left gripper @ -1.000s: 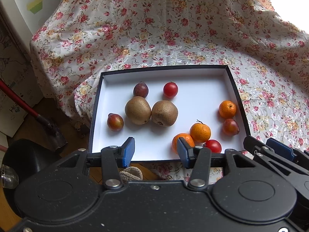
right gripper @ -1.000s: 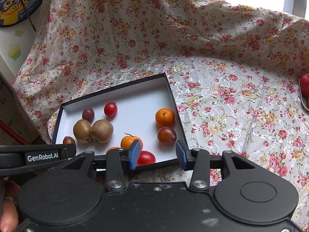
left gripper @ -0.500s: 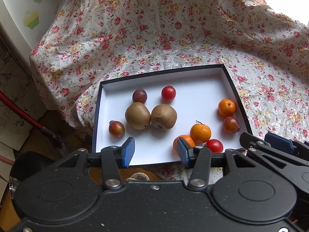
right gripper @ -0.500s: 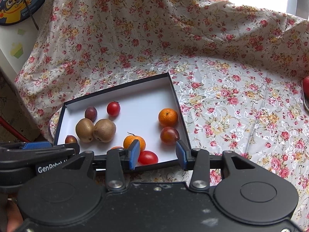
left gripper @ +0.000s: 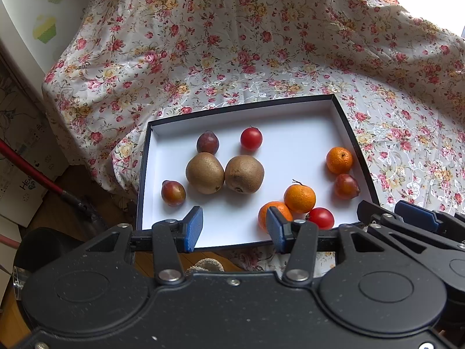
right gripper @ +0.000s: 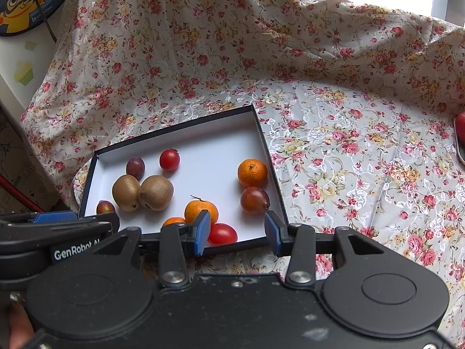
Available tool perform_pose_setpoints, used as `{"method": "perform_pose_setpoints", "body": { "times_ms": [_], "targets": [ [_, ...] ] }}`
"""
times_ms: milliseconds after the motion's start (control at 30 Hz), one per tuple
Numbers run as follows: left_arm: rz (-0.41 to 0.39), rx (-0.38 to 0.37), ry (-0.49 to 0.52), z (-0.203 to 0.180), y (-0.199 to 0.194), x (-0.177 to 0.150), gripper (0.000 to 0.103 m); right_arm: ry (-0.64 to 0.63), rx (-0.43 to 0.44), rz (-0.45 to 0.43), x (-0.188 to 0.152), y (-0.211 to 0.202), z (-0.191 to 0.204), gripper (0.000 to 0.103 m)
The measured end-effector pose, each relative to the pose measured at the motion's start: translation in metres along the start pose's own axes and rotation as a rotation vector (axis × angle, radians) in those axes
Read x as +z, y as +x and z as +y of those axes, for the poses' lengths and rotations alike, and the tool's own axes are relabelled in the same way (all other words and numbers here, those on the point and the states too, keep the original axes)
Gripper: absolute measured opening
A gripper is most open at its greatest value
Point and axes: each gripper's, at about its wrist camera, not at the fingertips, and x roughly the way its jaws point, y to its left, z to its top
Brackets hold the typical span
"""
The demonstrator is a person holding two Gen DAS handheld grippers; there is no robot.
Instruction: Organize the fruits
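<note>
A shallow black box with a white floor [left gripper: 293,157] [right gripper: 209,180] lies on the flowered cloth. In it are two brown kiwis [left gripper: 205,173] [left gripper: 244,174], three dark plums [left gripper: 207,142] [left gripper: 173,192] [left gripper: 345,186], two red tomatoes [left gripper: 251,138] [left gripper: 320,218] and three oranges [left gripper: 339,160] [left gripper: 299,198] [left gripper: 271,212]. My left gripper [left gripper: 234,228] hovers open over the box's near edge, nothing between its blue pads. To its right, my right gripper [right gripper: 237,232] is open too, above the near right corner and the oval tomato [right gripper: 222,233]. Neither touches a fruit.
The flowered cloth [right gripper: 348,151] covers the table and rises up behind it. A red thing on a plate [right gripper: 460,125] shows at the right edge. Left of the table are a red pole [left gripper: 35,174], cardboard boxes and wooden floor.
</note>
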Motion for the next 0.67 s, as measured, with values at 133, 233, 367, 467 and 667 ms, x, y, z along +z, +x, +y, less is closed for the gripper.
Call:
{"method": "perform_pose_setpoints", "body": {
  "times_ms": [133,233,367,467,667],
  "targets": [
    [0.002,-0.003,0.003,-0.0002,0.0002,-0.0001,0.057,0.005,0.001,0.004,0.0004,0.0011,0.0000,0.044],
    [0.003,-0.006,0.004,-0.0004,0.0004,-0.0004,0.057,0.003,0.000,0.005,0.0004,0.0014,0.0001,0.044],
    [0.006,-0.004,0.008,-0.0013,0.0013,-0.0008,0.057,0.004,-0.002,0.011,0.0007,0.0029,0.0008,0.044],
    [0.009,-0.005,0.009,-0.0013,0.0020,-0.0008,0.057,0.006,-0.002,0.014,0.0008,0.0032,0.0010,0.044],
    [0.007,-0.003,0.022,-0.0038,0.0019,-0.0016,0.057,0.009,-0.003,0.020,0.0007,0.0054,0.0002,0.044]
  ]
}}
